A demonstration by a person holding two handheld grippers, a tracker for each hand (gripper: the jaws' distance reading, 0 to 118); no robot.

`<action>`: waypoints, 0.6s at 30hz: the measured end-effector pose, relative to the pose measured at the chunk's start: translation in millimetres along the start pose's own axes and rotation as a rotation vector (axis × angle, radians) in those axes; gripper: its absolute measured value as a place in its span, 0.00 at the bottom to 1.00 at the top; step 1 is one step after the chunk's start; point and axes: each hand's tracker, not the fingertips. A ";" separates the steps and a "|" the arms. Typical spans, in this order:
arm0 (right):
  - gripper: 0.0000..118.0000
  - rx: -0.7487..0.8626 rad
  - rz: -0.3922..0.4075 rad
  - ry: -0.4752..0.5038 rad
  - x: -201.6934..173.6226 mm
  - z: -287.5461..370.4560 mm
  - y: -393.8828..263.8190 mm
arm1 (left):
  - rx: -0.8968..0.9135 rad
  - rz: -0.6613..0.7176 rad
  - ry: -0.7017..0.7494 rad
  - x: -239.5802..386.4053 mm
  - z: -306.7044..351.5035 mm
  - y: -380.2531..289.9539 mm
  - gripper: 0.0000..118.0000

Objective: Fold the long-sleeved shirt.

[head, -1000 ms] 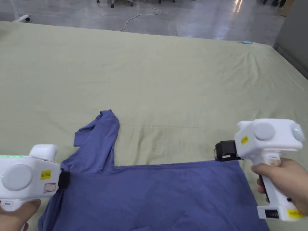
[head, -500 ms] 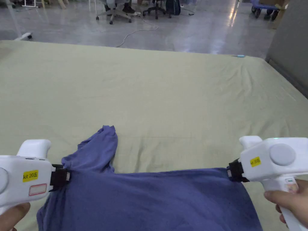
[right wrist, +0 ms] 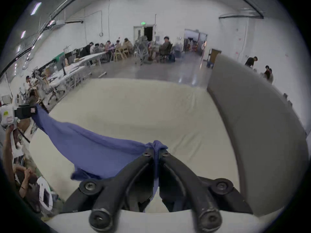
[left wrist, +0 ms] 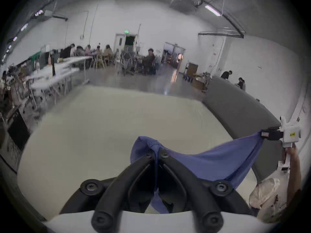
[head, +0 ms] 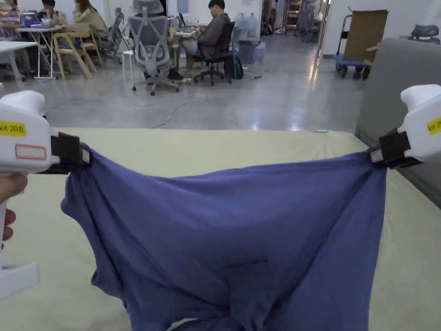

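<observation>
Since half a second ago the blue shirt (head: 232,232) has come up off the pale green bed cover (head: 267,146) and now hangs stretched between the two tongs. The left gripper (head: 82,155) has both jaws pinched together on one upper corner of the cloth, a bunched tuft of it poking out past the tips in the left gripper view. The right gripper (head: 377,157) is clamped the same way on the other corner. Between them the top edge sags, and below them the body drapes toward the bed. Beyond the tongs, people sit at desks (head: 189,32) across the grey floor.
</observation>
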 end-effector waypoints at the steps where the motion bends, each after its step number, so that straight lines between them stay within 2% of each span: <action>1: 0.01 0.022 -0.003 -0.018 3.1 3.5 22.3 | 0.022 -0.009 0.013 0.6 1.6 22.8 0.00; 4: 0.01 0.068 -0.014 -0.032 12.1 6.1 83.5 | 0.084 -0.017 0.040 1.8 -0.5 83.3 0.00; 8: 0.01 0.151 -0.010 -0.109 17.8 1.1 166.5 | 0.158 -0.039 0.073 8.8 -15.7 164.7 0.00; 12: 0.01 0.244 -0.101 -0.163 26.7 5.6 231.7 | 0.248 0.014 0.057 23.8 -30.0 228.7 0.00; 15: 0.01 0.324 -0.066 -0.244 24.0 16.1 265.2 | 0.337 0.038 0.046 34.0 -28.0 267.6 0.00; 17: 0.01 0.366 -0.124 -0.242 25.0 24.8 281.4 | 0.371 -0.003 0.103 41.0 -24.5 289.0 0.00; 18: 0.01 0.387 -0.163 -0.232 25.6 29.2 287.8 | 0.408 -0.006 0.087 43.8 -22.7 296.7 0.00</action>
